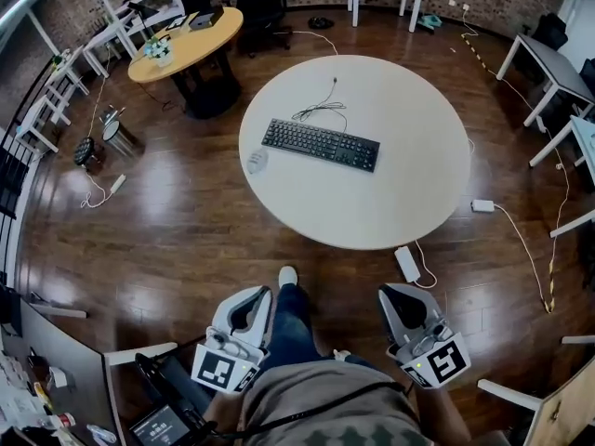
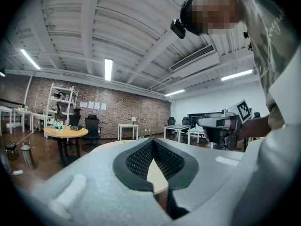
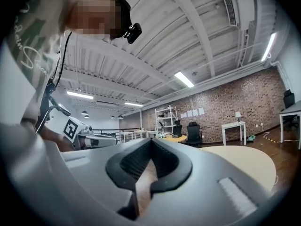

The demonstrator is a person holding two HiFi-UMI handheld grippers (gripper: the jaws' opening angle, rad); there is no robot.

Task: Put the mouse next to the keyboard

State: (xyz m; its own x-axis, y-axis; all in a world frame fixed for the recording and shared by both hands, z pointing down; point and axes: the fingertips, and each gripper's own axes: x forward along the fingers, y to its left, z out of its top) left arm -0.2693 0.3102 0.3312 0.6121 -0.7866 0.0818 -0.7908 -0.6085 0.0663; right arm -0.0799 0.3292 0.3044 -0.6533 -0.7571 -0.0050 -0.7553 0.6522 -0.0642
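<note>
Now, both tongs are held level and close to the body at six o'clock of the head view. They are pointed toward twelve o'clock, with the person's leg (image 1: 294, 323) between them. The left gripper (image 1: 257, 294) is seen clenched: its ribbed pads are brought together at the tips and nothing is caught between them. The right gripper (image 1: 392, 294) is likewise closed on nothing, its pads met at the tips. Neither is in contact with anything.

A stretch of bare wooden floor (image 1: 186, 240) is left between the grippers and the round table (image 1: 390, 203), whose near edge lies at twelve o'clock from them. A white power adapter (image 1: 407, 264) is found on the floor just below that edge, toward one o'clock from the right gripper. On the table, the mouse (image 1: 257, 161) is placed at eight o'clock from the keyboard (image 1: 321, 144), near its left end but apart from it, close to the table's nine o'clock rim. Much bare tabletop is left at the keyboard's four to six o'clock. A smaller yellow table (image 1: 186, 40) is seen well apart at eleven o'clock.
</note>
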